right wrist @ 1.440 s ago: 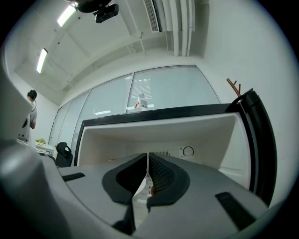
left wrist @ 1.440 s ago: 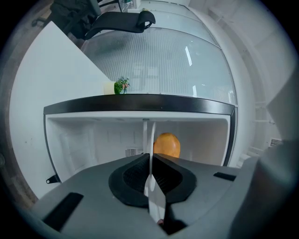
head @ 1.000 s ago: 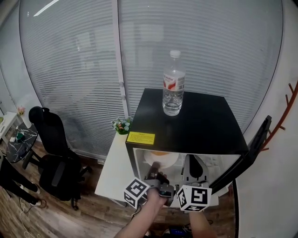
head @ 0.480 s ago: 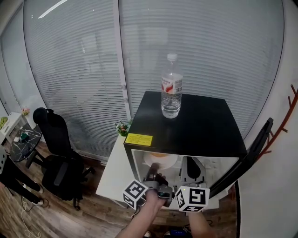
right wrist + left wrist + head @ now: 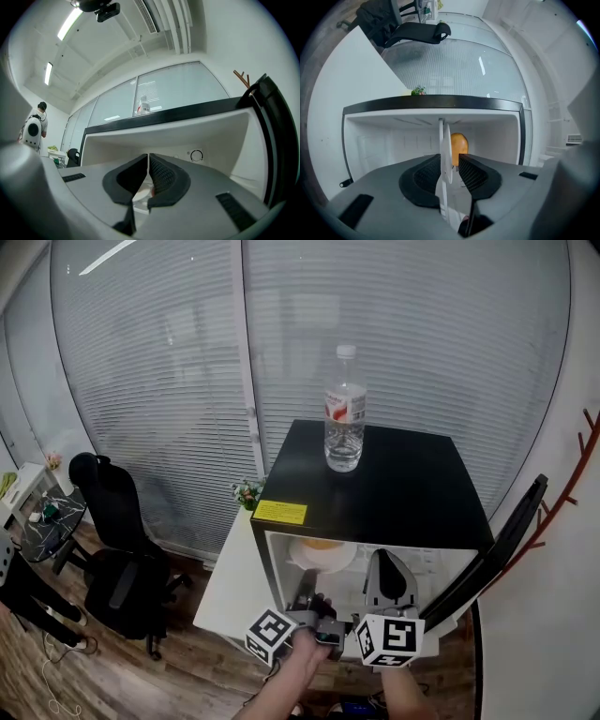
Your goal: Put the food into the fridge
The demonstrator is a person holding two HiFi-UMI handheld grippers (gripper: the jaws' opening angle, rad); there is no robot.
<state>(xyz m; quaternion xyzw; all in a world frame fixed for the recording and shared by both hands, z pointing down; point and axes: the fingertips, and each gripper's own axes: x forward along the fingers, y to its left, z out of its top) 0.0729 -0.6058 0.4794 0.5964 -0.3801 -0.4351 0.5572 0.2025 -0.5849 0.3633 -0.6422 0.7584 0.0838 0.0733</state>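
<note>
A small black fridge (image 5: 394, 486) stands with its door (image 5: 506, 542) swung open to the right. A white plate (image 5: 322, 557) carrying an orange round food item (image 5: 322, 543) sits in the fridge's opening on the left. My left gripper (image 5: 306, 594) is shut on the plate's near rim. In the left gripper view the plate (image 5: 444, 150) shows edge-on between the jaws, with the orange food (image 5: 459, 143) behind. My right gripper (image 5: 388, 579) is at the opening's right side, jaws together with nothing between them, as the right gripper (image 5: 148, 161) view shows.
A clear water bottle (image 5: 345, 423) stands on the fridge top. The fridge sits on a low white table (image 5: 228, 579) with a small plant (image 5: 246, 491). A black office chair (image 5: 117, 554) is at the left, and window blinds lie behind. A person (image 5: 34, 125) stands far off.
The head view shifted slightly. My right gripper has risen a little at the fridge opening. My left gripper still holds the plate in much the same place.
</note>
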